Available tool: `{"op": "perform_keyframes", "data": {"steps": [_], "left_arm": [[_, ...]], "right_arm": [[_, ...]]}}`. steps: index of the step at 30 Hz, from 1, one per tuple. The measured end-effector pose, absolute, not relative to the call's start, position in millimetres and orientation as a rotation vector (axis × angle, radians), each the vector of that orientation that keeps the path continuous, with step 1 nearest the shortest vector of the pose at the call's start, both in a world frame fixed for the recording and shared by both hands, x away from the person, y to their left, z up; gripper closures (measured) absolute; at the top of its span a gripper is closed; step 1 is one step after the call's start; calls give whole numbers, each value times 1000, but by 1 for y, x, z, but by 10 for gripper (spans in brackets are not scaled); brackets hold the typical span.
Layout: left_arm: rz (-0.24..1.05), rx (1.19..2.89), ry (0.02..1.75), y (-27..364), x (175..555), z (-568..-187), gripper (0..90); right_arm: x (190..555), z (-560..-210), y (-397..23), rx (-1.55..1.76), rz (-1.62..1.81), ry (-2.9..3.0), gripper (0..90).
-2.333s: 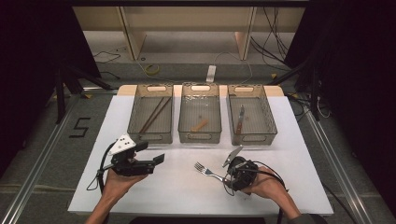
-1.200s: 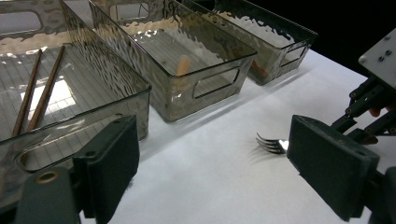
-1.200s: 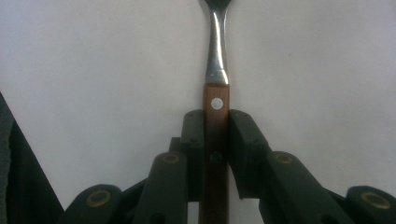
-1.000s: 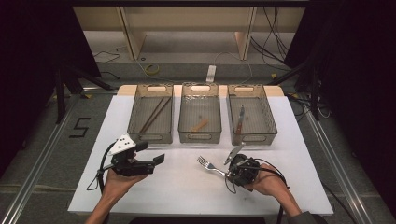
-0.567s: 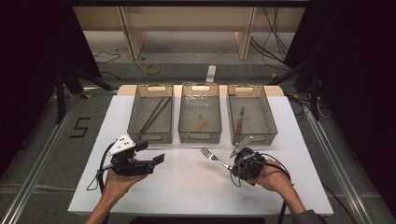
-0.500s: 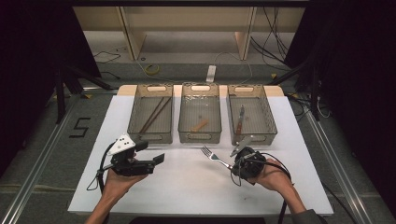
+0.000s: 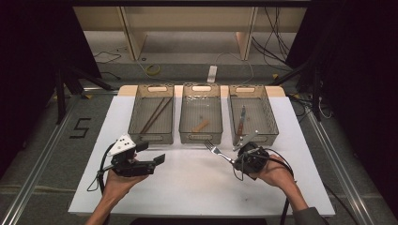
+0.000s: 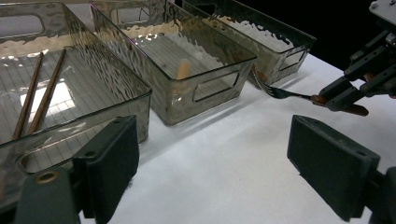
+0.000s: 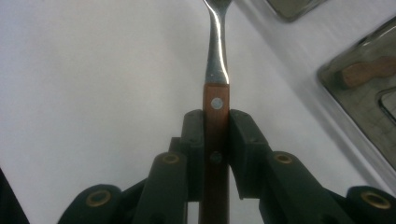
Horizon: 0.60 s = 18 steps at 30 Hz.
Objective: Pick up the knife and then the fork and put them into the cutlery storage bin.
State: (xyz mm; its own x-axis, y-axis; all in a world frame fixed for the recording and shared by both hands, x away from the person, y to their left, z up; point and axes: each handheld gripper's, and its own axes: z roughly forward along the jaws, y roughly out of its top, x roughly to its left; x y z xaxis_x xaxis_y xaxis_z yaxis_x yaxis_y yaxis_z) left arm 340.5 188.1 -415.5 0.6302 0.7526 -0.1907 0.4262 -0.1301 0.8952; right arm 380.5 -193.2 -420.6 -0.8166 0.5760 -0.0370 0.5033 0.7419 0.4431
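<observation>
My right claw (image 9: 216,133) pinched the fork (image 9: 217,74) by its wooden handle, lifted off the table (image 7: 197,187) near the middle bin (image 7: 201,137); binning remained. My left claw (image 8: 224,163) stood spread, empty.

I count three bins (image 7: 201,114), two chopsticks (image 7: 154,114), one fork (image 7: 217,151), one knife (image 7: 241,120), two grippers (image 7: 157,159).

fork (image 9: 216,70): glossy metal, wooden handle | bins (image 8: 201,70): rippled clear plastic | table (image 7: 197,187): matt white
</observation>
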Motion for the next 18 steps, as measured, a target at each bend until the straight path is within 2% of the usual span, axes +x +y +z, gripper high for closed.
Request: {"op": "perform_keyframes", "data": {"steps": [18], "left_arm": [[374,1760,958,189,340,-415,162]], "right_arm": [[390,-411,-198,886,671,2728,772]]}}
